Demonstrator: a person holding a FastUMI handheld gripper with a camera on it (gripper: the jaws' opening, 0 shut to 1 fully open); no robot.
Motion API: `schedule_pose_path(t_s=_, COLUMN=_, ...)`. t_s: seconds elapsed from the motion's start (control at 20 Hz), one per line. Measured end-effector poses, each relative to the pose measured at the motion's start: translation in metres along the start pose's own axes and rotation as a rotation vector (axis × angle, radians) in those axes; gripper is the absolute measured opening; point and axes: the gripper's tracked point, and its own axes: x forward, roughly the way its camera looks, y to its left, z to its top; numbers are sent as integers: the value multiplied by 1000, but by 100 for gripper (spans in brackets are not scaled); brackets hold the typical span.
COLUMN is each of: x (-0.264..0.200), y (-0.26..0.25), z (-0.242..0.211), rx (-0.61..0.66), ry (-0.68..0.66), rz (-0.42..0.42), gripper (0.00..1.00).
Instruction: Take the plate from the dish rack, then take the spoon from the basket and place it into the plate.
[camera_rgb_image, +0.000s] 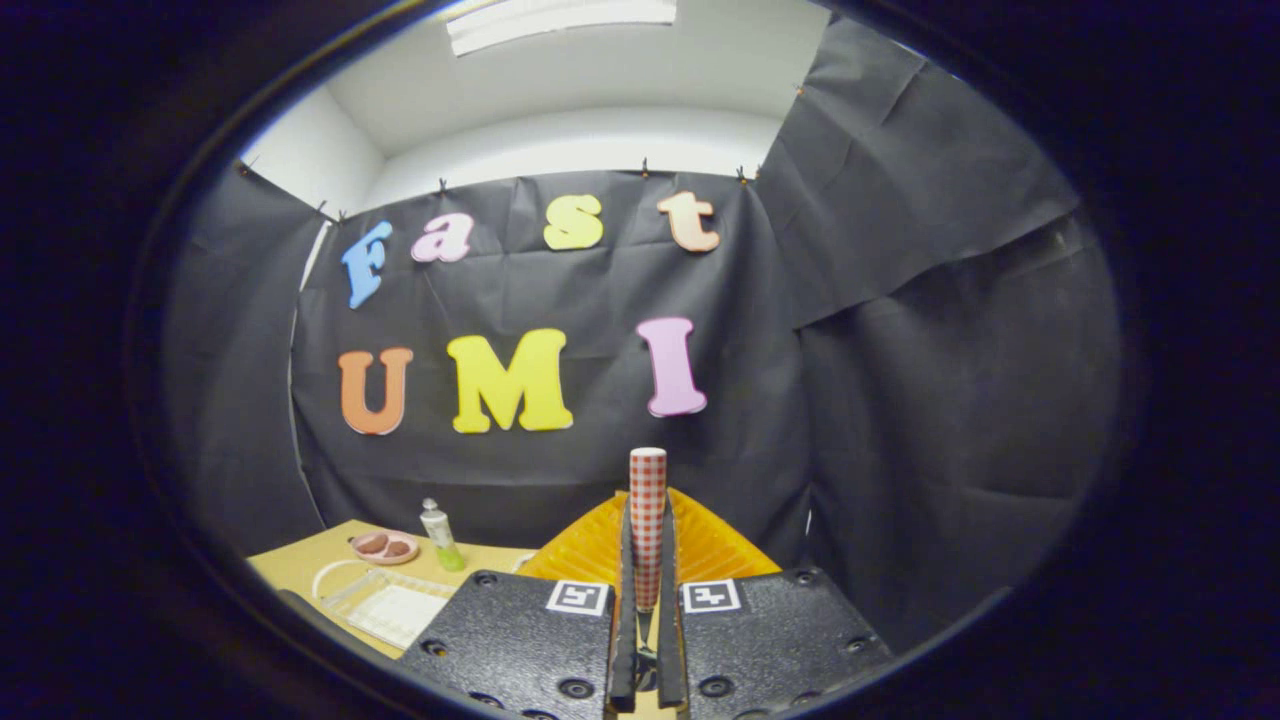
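Note:
My gripper (646, 600) is shut on the spoon (647, 500). The spoon's red-and-white checked handle stands upright between the fingers and rises above their tips. Low in the gap a bit of its metal stem shows; the bowl end is hidden. Right behind the fingers and the handle lies an orange ribbed dish (705, 545), which looks like the plate. Its fluted rim fans out to both sides, and the fingers hide its lower half. The gripper is held above the wooden table (300, 565).
On the table left of the fingers are a small pink dish (384, 546) with brown pieces, a small upright bottle (440, 537) of green liquid, and a clear tray (390, 605) with a white sheet in it. Black cloth walls close in the back and right.

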Motion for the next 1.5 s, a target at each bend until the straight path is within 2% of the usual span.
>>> schedule_pose_path(t_s=0.25, x=-74, y=45, z=47, rx=-29, ry=-58, rz=41, gripper=13)
schedule_pose_path(t_s=0.45, x=-124, y=85, z=39, rx=-40, ry=-61, rz=91, gripper=13)
schedule_pose_path(t_s=0.65, x=-155, y=124, z=-16, rx=-52, ry=-16, rz=148, gripper=13)
schedule_pose_path(t_s=0.9, x=-156, y=157, z=-104, rx=5, ry=56, rz=199, gripper=13)
schedule_pose_path(t_s=1.25, x=-129, y=180, z=-217, rx=-13, ry=111, rz=153, gripper=15)
schedule_pose_path(t_s=1.5, x=-133, y=205, z=-270, rx=20, ry=188, rz=183, gripper=16)
